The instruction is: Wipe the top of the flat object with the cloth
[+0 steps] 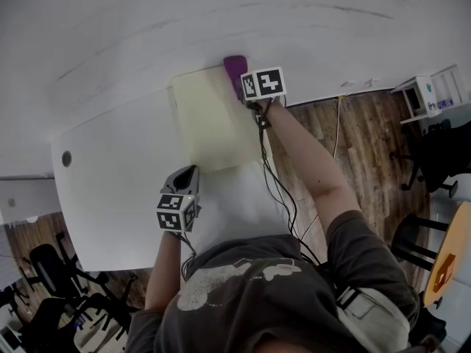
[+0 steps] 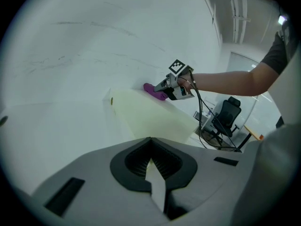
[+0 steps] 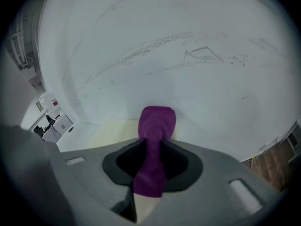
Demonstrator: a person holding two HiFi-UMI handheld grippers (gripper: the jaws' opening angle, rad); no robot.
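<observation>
A pale yellow flat board (image 1: pixel 210 123) lies on the white table (image 1: pixel 110 190), its far edge against the wall. My right gripper (image 1: pixel 246 94) is shut on a purple cloth (image 1: pixel 235 70), which rests on the board's far right corner by the wall. In the right gripper view the cloth (image 3: pixel 153 145) runs between the closed jaws and spreads out ahead on the board (image 3: pixel 113 128). My left gripper (image 1: pixel 185 175) sits at the board's near left corner, shut with nothing in it. The left gripper view shows the board (image 2: pixel 150 114), the cloth (image 2: pixel 155 91) and the right gripper (image 2: pixel 162 89) beyond.
A white wall (image 1: pixel 221 13) rises right behind the table. The table has a round cable hole (image 1: pixel 67 158) at left. Wooden floor (image 1: pixel 353 145), a white shelf unit (image 1: pixel 430 94) and black office chairs (image 1: pixel 434 153) lie to the right. Cables (image 1: pixel 276 190) trail from my right gripper.
</observation>
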